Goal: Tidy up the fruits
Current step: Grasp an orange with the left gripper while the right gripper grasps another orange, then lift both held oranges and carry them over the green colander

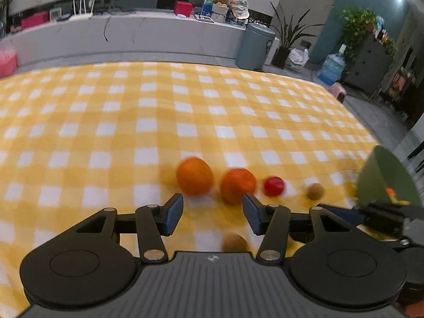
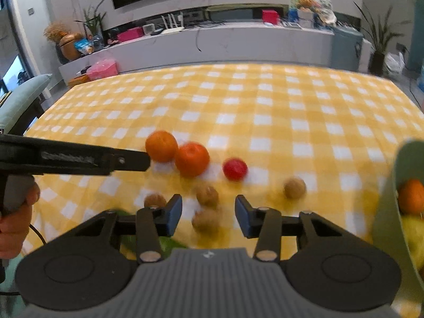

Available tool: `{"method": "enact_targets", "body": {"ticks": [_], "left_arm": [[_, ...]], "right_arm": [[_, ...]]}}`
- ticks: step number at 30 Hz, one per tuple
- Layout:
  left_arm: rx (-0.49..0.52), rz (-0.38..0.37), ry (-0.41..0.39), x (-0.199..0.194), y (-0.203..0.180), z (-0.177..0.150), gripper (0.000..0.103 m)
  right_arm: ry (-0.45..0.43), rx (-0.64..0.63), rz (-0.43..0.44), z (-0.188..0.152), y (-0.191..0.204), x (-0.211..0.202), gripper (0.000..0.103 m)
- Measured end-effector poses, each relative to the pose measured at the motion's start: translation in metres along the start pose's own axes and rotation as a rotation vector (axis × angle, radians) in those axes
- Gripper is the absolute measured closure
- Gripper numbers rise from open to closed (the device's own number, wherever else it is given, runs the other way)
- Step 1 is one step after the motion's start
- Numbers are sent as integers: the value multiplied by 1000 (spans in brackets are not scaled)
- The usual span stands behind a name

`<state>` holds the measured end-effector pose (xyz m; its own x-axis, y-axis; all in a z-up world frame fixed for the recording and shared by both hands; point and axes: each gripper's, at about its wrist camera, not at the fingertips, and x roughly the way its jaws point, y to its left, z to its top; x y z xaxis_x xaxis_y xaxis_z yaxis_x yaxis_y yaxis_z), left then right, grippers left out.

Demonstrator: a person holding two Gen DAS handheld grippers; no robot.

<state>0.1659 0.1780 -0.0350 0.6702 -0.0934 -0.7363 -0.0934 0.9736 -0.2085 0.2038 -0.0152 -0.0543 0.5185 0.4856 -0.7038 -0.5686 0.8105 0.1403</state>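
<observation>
Yellow-and-white checked cloth point(image 2: 265, 111) covers the whole table, soft-looking and slightly rippled. On it, a loose row of fruit serves as the landmark, with the red fruit point(image 2: 235, 169) at its middle. To the left of the red fruit in the right wrist view sits a round orange point(image 2: 191, 159), and touching that one, farther left, a second orange point(image 2: 161, 145); both have smooth, bright skin. Nearer the camera than the red fruit lie four dull brown, rough-skinned round fruits: one point(image 2: 294, 187) to its right, one point(image 2: 207, 195) just below it, another point(image 2: 206, 221) closer still, and one point(image 2: 155, 200) to the left.

The right gripper point(image 2: 208, 213) hangs over the cloth with its blue-padded jaws apart and clamped on nothing; the nearest brown fruit lies between them, untouched. A green bowl point(image 2: 389, 212) at the far right of the red fruit holds an orange and yellow fruit.

The left gripper point(image 1: 212, 216) stands with jaws apart and empty, just short of the two oranges, its right finger overlapping the right-hand orange point(image 1: 237, 184) in its own view. A hand point(image 2: 13, 222) grips its handle.
</observation>
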Motion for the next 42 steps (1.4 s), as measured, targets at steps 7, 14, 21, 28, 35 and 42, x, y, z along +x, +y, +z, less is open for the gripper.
{"method": "enact_targets", "body": {"ticks": [7, 14, 21, 28, 35, 42], "left_arm": [[72, 36, -9, 20, 3, 5, 46], [106, 42, 5, 38, 1, 3, 50], [97, 7, -10, 45, 6, 4, 51], [85, -14, -31, 51, 14, 6, 54], [84, -14, -39, 51, 14, 6, 55], [-3, -34, -75, 39, 24, 4, 56]], "right_arm": [[-11, -126, -5, 21, 16, 31, 61], [11, -284, -31, 19, 30, 54, 62], [37, -294, -32, 22, 32, 71, 65], [36, -300, -47, 25, 38, 73, 67], [56, -295, -61, 28, 42, 74, 67], [38, -295, -66, 32, 46, 59, 70]]}}
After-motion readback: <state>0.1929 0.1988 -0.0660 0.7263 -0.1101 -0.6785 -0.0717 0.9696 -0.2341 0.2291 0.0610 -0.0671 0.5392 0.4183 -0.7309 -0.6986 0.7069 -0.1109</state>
